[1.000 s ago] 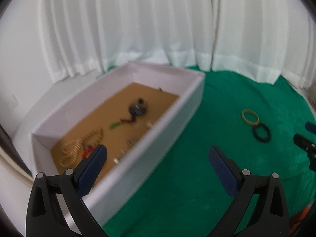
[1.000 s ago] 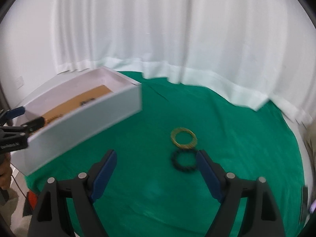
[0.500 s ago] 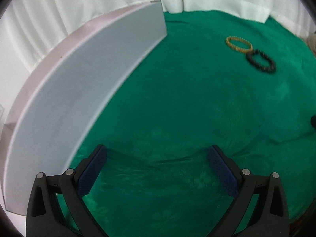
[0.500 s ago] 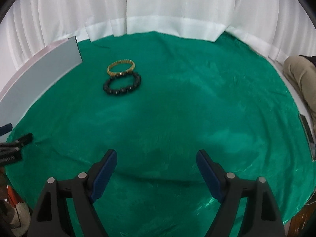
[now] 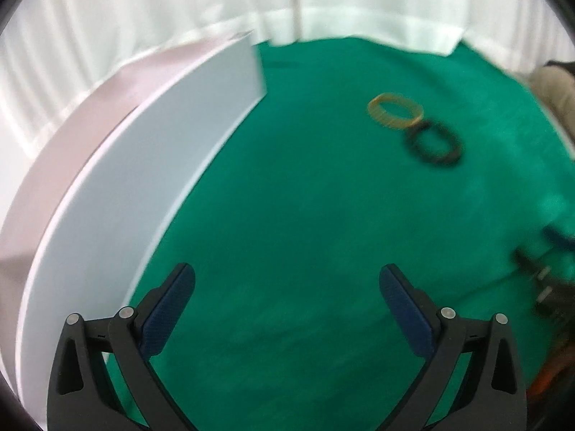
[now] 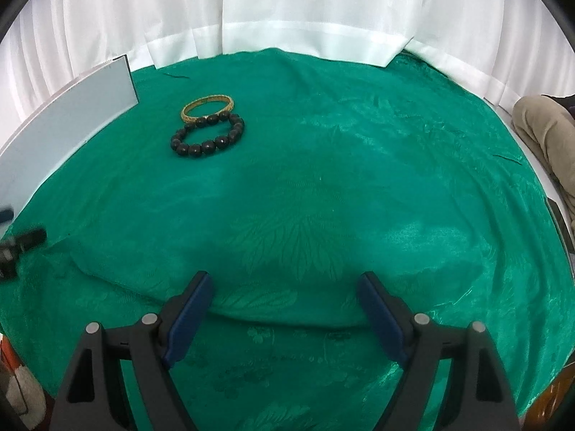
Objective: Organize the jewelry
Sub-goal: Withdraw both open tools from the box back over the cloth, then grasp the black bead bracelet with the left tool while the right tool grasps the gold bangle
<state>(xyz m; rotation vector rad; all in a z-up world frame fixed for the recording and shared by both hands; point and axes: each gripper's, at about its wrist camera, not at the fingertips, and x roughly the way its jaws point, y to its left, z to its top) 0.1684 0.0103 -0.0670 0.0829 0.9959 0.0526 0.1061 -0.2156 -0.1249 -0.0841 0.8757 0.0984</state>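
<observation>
Box: tall white cardboard box standing on the far left of my tabletop; from both wrist views I see only its plain outer wall, so its contents are hidden. In the right wrist view the same wall runs along the left edge.

Left tongs: my left tongs hang over bare cloth just right of the box wall, blue pads spread wide, nothing between them. That view is motion-blurred. The tip of these tongs also shows at the left edge of the right wrist view.

Cloth: shiny green patterned cloth covers the tabletop, with a raised fold running across in front of my right tongs.

Gold bangle: thin gold-coloured rigid bangle lies flat on the cloth, right of the box's far corner and apart from it; also seen from the left wrist.

Bead bracelet: black bracelet of round beads lies flat on the near side of the bangle, touching or overlapping its rim; seen from the left wrist. Both pieces are outside the box and well ahead of both tongs.

Right tongs: my right tongs are over the fold in the cloth, jaws wide apart and empty.

Curtain: white pleated curtain hangs behind the tabletop.

Person: a bent leg in tan trousers at the far right edge.
</observation>
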